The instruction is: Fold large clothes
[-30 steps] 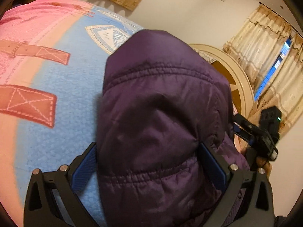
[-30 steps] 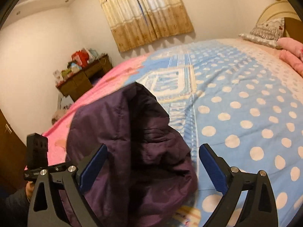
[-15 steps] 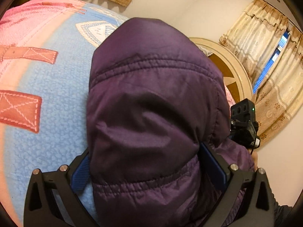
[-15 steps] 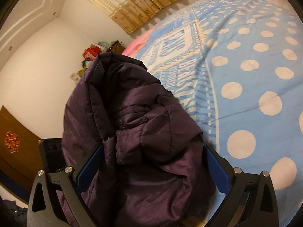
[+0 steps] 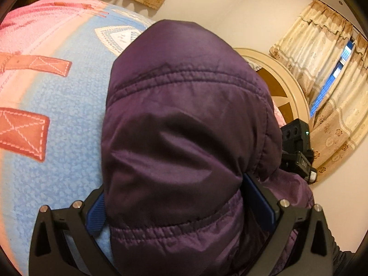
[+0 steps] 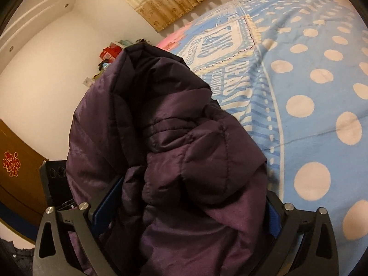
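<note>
**Two tools, one purple jacket held up over the bed**

Both tools have bunched jacket fabric between their fingers. Left tool is clenched on a thick wad of the purple jacket; blue pads only show at the edges of the cloth. Right tool grasps another wad of the same jacket, folds spilling over the fingers. Jacket hangs in front of both cameras, above the blue-and-pink bedspread; polka-dot part of the bedspread shows in the right view. Whether the hem touches the bed, cannot tell.

Handling, my guess: quilted, padded, soft and puffy, light for its bulk. Shell looks shiny, so likely slippery; thin pinches may slide out. Better to take hold at stitched seams or the elastic cuff/hem band, where fabric is thicker and grippier. It will spring back, so folds need pressing down.

Versus a second ago: right tool was spread wide with jacket only in front of it; now cloth fills it pad to pad. Right camera has tilted, with more wall and door. Left view barely changed: jacket fills slightly more frame, and the other tool's body sits higher at the right edge.
</note>
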`<action>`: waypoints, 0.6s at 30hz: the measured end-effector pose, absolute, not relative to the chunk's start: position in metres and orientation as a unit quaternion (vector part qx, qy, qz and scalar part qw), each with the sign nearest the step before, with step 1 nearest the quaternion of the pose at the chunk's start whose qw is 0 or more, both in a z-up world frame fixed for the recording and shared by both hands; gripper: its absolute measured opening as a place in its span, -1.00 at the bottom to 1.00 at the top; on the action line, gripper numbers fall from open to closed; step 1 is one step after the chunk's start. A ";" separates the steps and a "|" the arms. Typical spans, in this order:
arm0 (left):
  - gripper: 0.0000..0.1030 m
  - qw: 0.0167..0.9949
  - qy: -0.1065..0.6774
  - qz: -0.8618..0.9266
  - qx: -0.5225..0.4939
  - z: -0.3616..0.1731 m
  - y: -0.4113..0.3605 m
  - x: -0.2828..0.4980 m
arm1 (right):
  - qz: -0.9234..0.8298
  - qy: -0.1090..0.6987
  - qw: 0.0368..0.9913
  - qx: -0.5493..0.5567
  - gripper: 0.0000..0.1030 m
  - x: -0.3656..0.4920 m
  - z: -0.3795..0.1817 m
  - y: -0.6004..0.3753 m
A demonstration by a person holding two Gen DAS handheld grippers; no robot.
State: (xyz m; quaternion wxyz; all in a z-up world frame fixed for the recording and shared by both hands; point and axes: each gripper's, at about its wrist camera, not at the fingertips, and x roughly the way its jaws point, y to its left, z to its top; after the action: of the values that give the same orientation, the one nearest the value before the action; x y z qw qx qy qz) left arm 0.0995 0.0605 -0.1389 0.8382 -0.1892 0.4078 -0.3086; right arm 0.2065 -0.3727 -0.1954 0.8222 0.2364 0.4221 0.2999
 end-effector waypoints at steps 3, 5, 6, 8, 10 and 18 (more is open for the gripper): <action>1.00 0.849 0.402 -0.295 -0.177 -0.128 0.055 0.091 | 0.307 0.405 0.823 0.252 0.19 0.198 -0.191 -0.374; 0.93 0.861 0.390 -0.288 -0.152 -0.118 0.049 0.083 | 0.308 0.394 0.825 0.263 0.05 0.190 -0.190 -0.377; 0.92 0.865 0.386 -0.286 -0.143 -0.113 0.045 0.079 | 0.312 0.389 0.823 0.273 0.03 0.186 -0.190 -0.379; 0.91 0.868 0.384 -0.284 -0.135 -0.106 0.043 0.074 | 0.319 0.380 0.819 0.288 -0.03 0.179 -0.189 -0.382; 0.88 0.873 0.377 -0.283 -0.125 -0.098 0.041 0.068 | 0.322 0.370 0.819 0.298 -0.06 0.174 -0.187 -0.384; 0.88 0.883 0.372 -0.263 -0.110 -0.078 0.048 0.052 | 0.340 0.354 0.813 0.315 -0.07 0.165 -0.172 -0.369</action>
State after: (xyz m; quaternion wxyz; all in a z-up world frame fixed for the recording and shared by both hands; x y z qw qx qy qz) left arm 0.0522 0.0479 -0.0777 0.8832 -0.1104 0.3724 -0.2628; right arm 0.1647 -0.3688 -0.1722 0.8126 0.3152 0.3536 0.3396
